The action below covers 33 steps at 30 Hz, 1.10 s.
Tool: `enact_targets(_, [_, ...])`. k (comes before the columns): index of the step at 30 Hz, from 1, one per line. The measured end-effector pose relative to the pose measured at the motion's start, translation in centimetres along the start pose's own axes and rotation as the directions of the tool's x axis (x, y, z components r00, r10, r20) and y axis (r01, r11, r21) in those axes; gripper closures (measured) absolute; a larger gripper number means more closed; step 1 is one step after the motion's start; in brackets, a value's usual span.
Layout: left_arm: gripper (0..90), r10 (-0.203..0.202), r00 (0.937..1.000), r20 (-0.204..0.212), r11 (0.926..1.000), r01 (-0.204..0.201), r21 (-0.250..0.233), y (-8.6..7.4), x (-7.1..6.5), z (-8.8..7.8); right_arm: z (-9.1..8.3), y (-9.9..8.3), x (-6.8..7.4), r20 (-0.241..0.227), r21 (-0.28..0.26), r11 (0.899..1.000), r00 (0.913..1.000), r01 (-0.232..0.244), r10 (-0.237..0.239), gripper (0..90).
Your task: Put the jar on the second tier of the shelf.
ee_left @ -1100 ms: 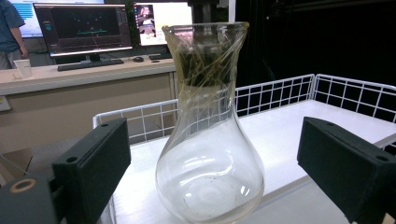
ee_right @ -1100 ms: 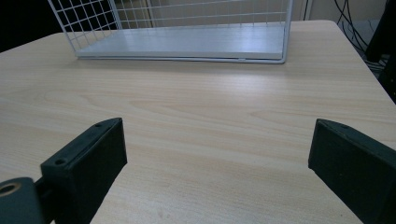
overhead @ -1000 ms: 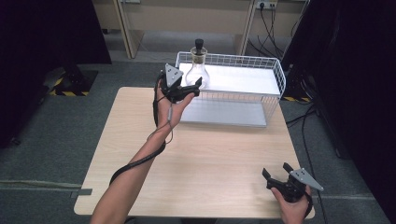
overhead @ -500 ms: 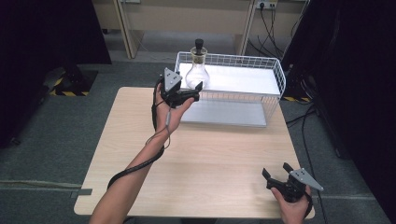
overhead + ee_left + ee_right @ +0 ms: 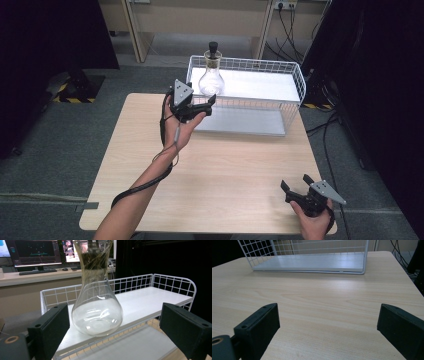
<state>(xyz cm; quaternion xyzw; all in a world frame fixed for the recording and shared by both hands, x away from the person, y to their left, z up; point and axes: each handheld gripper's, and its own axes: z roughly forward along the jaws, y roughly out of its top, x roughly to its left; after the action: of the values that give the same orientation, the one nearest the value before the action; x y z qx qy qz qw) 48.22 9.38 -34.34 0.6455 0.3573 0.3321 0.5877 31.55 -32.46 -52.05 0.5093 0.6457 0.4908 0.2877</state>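
**Glass flask on rack shelf, both grippers open**

A light wooden table [image 5: 225,165] is seen from above on grey carpet, with a beige counter along the far wall and dark screens to either side. At the far right part of the table a white wire rack [image 5: 280,75] is placed; it has an upper white shelf inside a wire rim and a grey lower shelf resting on the tabletop.

A clear glass flask [image 5: 211,75] is standing upright at the far left corner of the upper shelf. It has a round belly, a narrow neck wrapped in a dark band, and a dark stopper on top. In the left gripper view the flask [image 5: 96,305] is centred just beyond the jaws and appears empty.

The left gripper [image 5: 202,106] is held raised at the near left side of the rack, pointed toward the flask. Its jaws are spread wide, with nothing between them and no contact with the glass.

The right gripper [image 5: 295,184] is held low over the near right corner of the table, well apart from the rack. Its jaws are likewise spread wide and empty, with bare tabletop [image 5: 324,305] seen between them.

Monitors and a keyboard are seen on the counter beyond the rack in the left gripper view.
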Motion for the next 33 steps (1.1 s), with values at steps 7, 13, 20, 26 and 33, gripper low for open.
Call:
enact_targets(7, [9.1,0.001,1.0,0.008,1.0,-0.001,0.008,-0.9,0.0,-0.6,0.0,0.0,0.0,0.001,0.001,1.0,1.0,0.0,0.0,4.5])
enact_targets(13, [9.1,0.0,0.9999,0.013,0.9999,0.0,0.011,-1.7,0.1,-1.1,0.0,0.0,0.0,0.002,0.0,1.0,1.0,0.001,-0.001,4.5])
enact_targets(20, [9.1,-0.001,0.9999,0.014,0.9998,0.001,0.019,-2.7,0.2,-1.6,0.0,0.0,0.0,0.003,-0.001,1.0,1.0,0.002,-0.002,4.5])
enact_targets(26, [9.0,-0.004,0.9999,0.017,0.9997,0.004,0.022,-3.4,0.2,-2.1,0.0,0.0,0.0,0.003,0.0,1.0,1.0,0.001,-0.001,4.5])
enact_targets(33, [8.9,-0.006,0.9997,0.025,0.9996,0.006,0.027,-4.2,0.1,-2.7,0.0,0.0,0.0,0.004,0.0,1.0,1.0,0.002,-0.002,4.6])
